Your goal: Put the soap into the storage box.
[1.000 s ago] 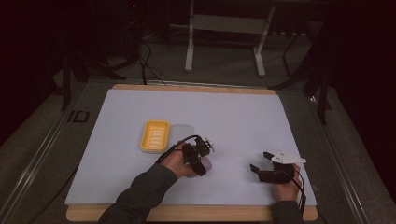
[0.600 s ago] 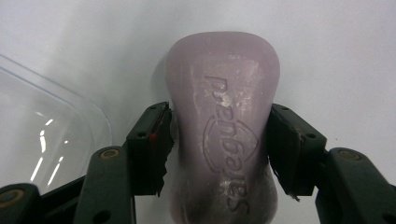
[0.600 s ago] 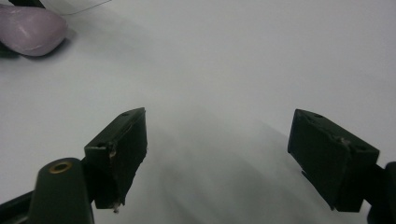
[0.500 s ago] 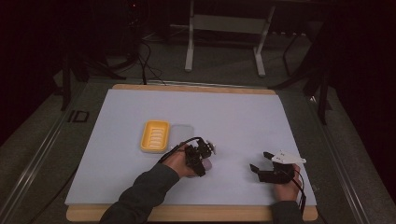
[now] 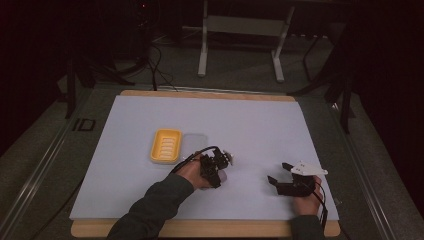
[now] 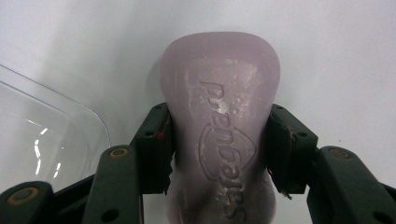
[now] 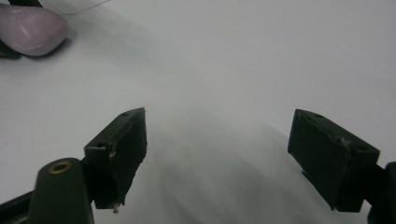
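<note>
The white mat (image 5: 260, 125) spreads under both my grippers, with the wooden board (image 5: 200, 93) edging it on the far side. Beyond my left fingers and a little to their left sits the yellow soap dish (image 5: 166, 146), ribbed side up, and just beside it lies its clear lid (image 6: 42, 135) — the lid's rounded corner shows close off my left pad. My left gripper (image 6: 217, 154) has its pads (image 6: 154, 149) pressed on either flank of the lilac soap bar (image 6: 219, 135), which lies on the mat with its embossed face up and its rounded end pointing away from me. My right gripper (image 7: 219, 154) rests well apart to the side, jaws spread wide over bare mat, holding nothing. I judge this the grasp step — next I should lift the bar cleanly and carry it toward the dish, keeping the squeeze firm, since soap is likely to slip.
</note>
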Tool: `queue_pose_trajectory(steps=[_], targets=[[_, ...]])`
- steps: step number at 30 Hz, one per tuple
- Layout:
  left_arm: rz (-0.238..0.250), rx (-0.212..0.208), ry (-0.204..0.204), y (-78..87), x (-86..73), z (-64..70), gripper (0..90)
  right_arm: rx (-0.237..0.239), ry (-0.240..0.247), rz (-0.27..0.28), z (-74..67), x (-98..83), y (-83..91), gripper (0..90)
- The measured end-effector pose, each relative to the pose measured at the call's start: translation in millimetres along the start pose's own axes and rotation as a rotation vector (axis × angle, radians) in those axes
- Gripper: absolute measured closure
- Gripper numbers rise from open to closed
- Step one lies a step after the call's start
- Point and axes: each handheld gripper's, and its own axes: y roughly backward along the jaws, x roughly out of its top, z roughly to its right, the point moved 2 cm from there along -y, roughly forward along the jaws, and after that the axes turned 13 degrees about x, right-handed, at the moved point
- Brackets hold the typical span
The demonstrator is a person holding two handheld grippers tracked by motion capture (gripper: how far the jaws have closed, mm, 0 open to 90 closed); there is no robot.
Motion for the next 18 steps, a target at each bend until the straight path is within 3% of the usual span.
queue_pose_trajectory(steps=[18], targets=[[-0.007, 0.015, -0.006, 3.9, -5.6, -6.4, 49.5, -0.001, 0.001, 0.000, -0.1, 0.0, 0.0, 19.2]])
